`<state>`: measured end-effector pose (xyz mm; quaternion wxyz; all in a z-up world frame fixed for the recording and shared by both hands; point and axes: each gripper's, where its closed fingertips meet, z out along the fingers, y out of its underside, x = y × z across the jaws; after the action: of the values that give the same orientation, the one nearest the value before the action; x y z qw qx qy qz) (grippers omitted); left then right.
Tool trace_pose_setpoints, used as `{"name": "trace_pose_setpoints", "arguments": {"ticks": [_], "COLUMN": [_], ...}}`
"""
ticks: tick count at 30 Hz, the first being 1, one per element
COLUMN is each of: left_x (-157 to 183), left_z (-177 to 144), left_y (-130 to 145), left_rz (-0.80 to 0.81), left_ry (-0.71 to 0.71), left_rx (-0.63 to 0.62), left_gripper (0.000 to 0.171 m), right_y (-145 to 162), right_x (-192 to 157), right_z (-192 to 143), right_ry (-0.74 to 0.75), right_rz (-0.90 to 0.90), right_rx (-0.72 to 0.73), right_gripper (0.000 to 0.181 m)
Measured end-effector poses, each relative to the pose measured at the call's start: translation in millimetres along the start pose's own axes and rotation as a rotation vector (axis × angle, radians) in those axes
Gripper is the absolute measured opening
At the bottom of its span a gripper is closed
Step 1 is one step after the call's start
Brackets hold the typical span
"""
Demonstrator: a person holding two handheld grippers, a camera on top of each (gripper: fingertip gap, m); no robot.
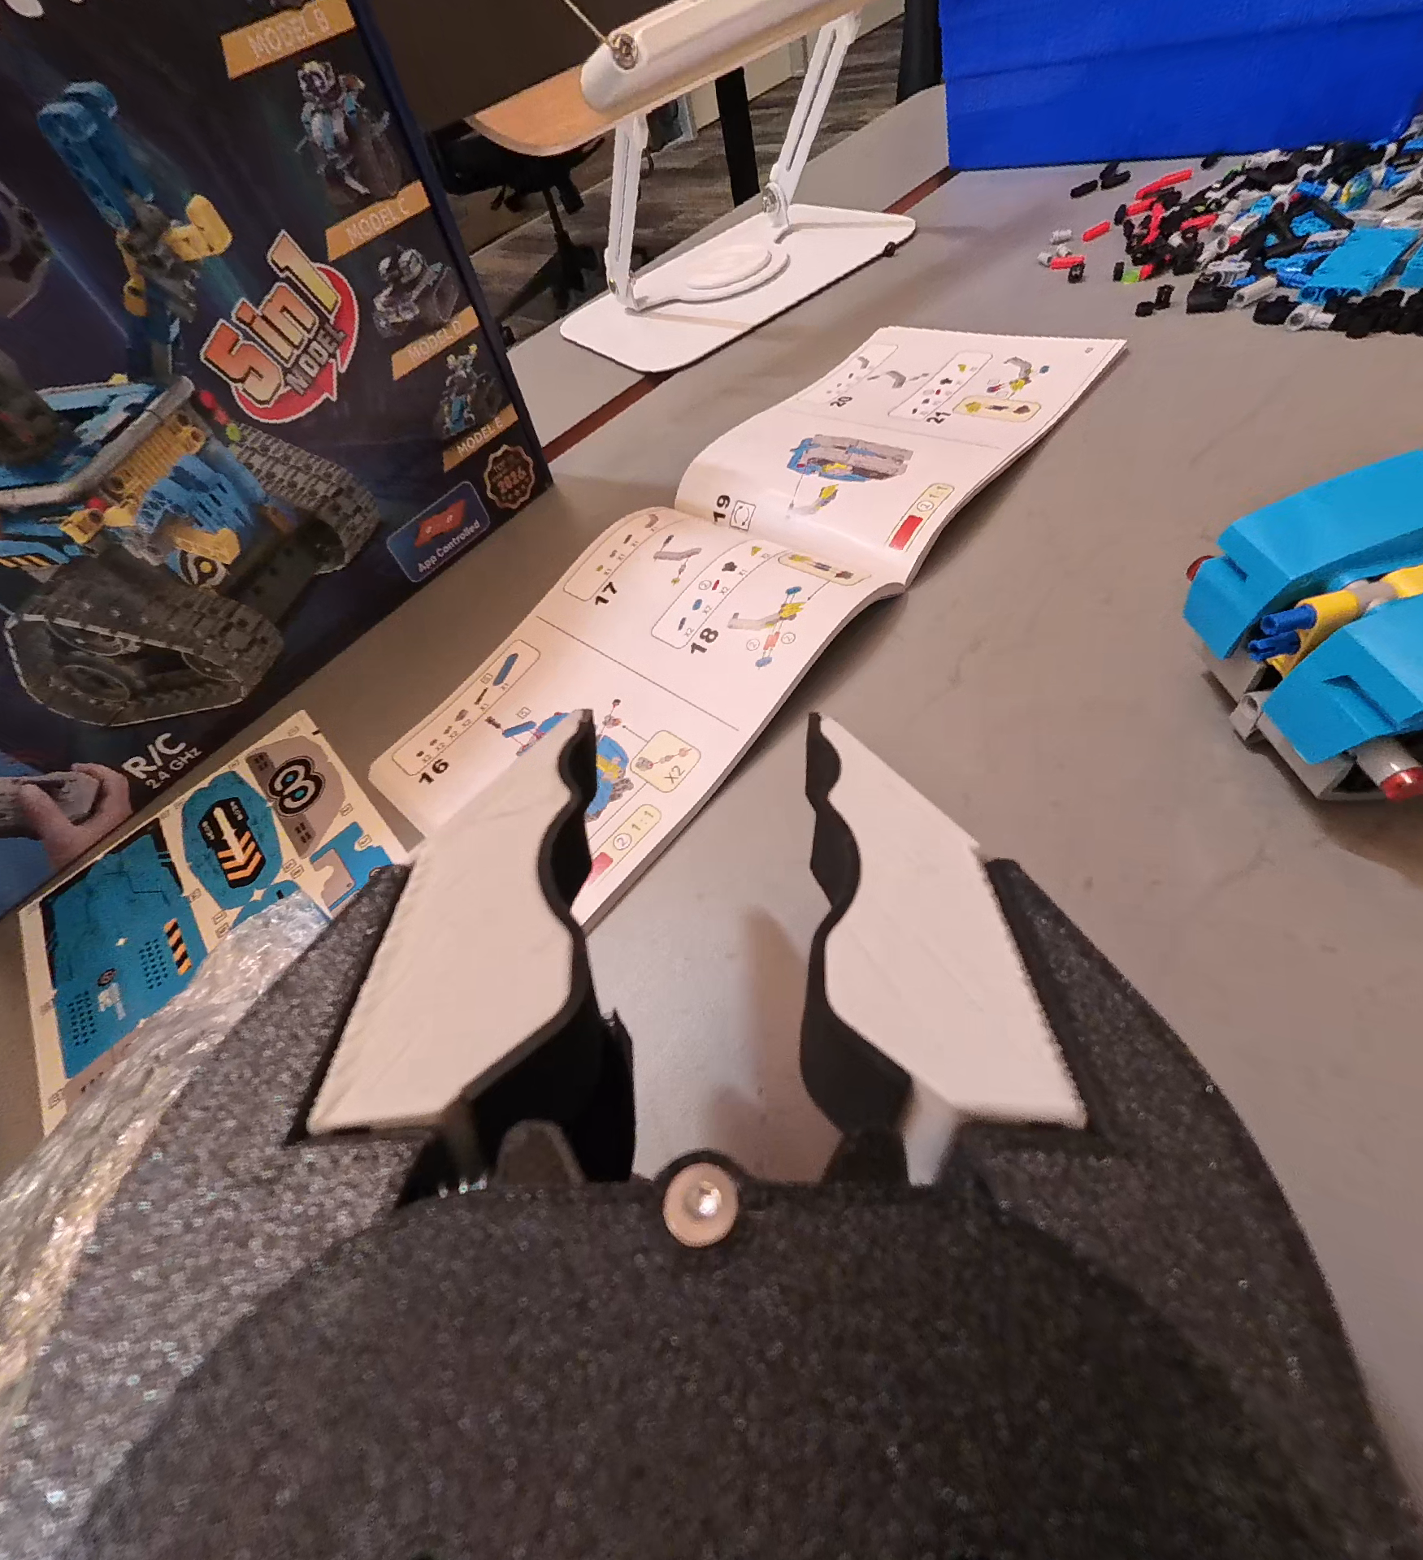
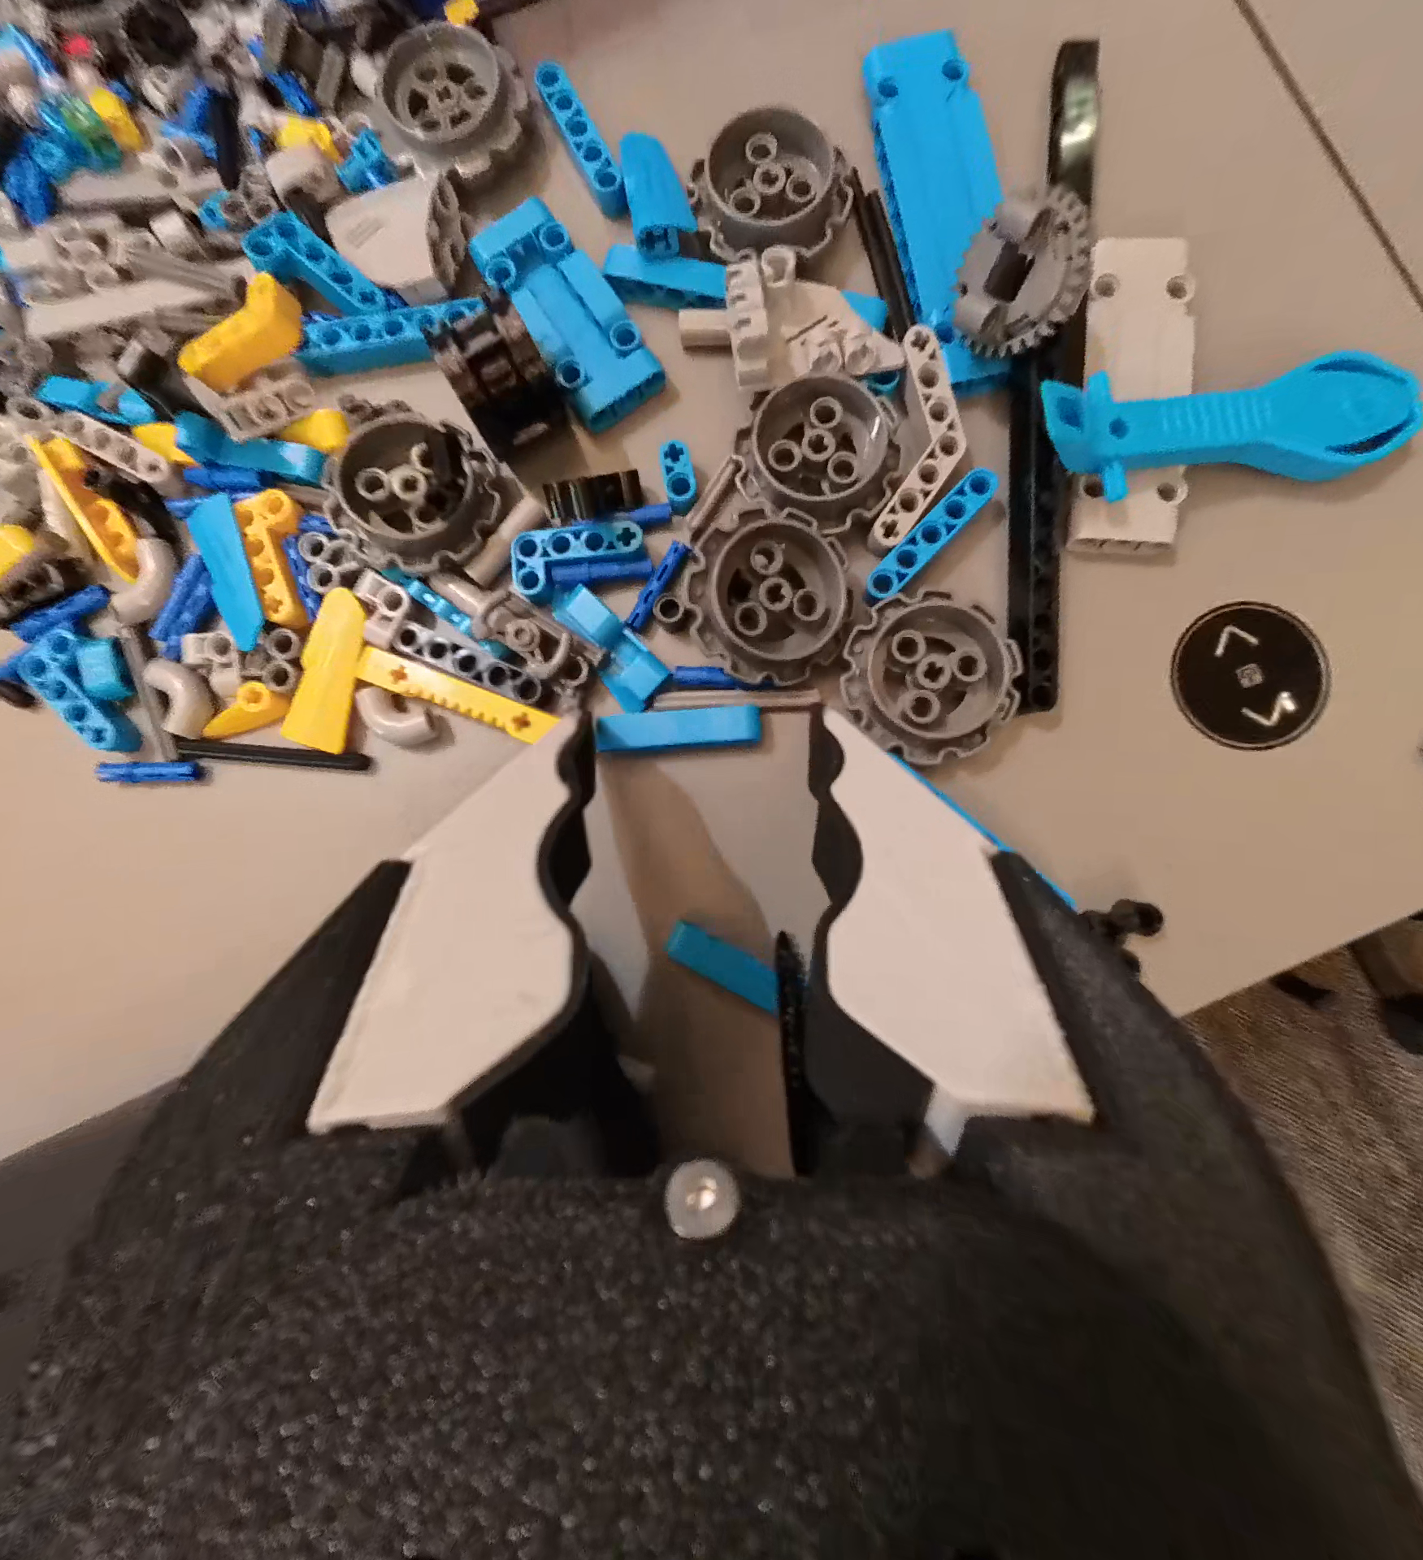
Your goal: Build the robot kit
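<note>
My left gripper (image 1: 698, 726) is open and empty, hovering over the near edge of an open instruction booklet (image 1: 741, 582) on the grey table. A partly built blue and yellow model car (image 1: 1349, 625) sits to its right. My right gripper (image 2: 699, 726) is open and empty above a heap of loose building pieces: blue beams, yellow parts and several grey toothed wheels (image 2: 775, 591). A flat blue piece (image 2: 678, 730) lies just beyond its fingertips. Another blue piece (image 2: 720, 962) lies on the table between its fingers.
A tall toy box (image 1: 184, 380) stands at left with a sticker sheet (image 1: 184, 878) before it. A white lamp stand (image 1: 741, 278) is behind the booklet. A loose parts pile (image 1: 1299, 245) lies far right. A blue separator tool (image 2: 1231, 422) and a black round disc (image 2: 1250, 674) lie near the table edge. It is some 10 cm from my right tips to the black round disc (image 2: 1250, 674).
</note>
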<state>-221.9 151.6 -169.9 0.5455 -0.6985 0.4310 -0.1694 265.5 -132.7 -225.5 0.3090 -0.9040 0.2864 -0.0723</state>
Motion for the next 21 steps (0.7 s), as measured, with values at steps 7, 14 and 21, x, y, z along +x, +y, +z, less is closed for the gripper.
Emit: {"name": "trace_pose_setpoints", "arguments": {"ticks": [7, 14, 21], "left_x": [-2, 7, 98], "left_z": [-1, -5, -55], "left_y": [0, -3, -83], "left_rz": [-0.032, -0.053, -0.458], "left_ry": [0.007, 0.070, 0.730], "left_rx": [0.005, 0.020, 0.015], "left_gripper": [0.049, 0.047, 0.047], "right_y": [3, -15, -20], "right_x": [-1, -52, -259], "right_z": [2, -57, -176], "right_ry": [0.018, -0.017, -0.211], "right_rz": [-0.068, -0.369, -1.071], "right_rx": [-0.045, 0.223, 0.927], "right_gripper": [0.040, 0.040, 0.040]}}
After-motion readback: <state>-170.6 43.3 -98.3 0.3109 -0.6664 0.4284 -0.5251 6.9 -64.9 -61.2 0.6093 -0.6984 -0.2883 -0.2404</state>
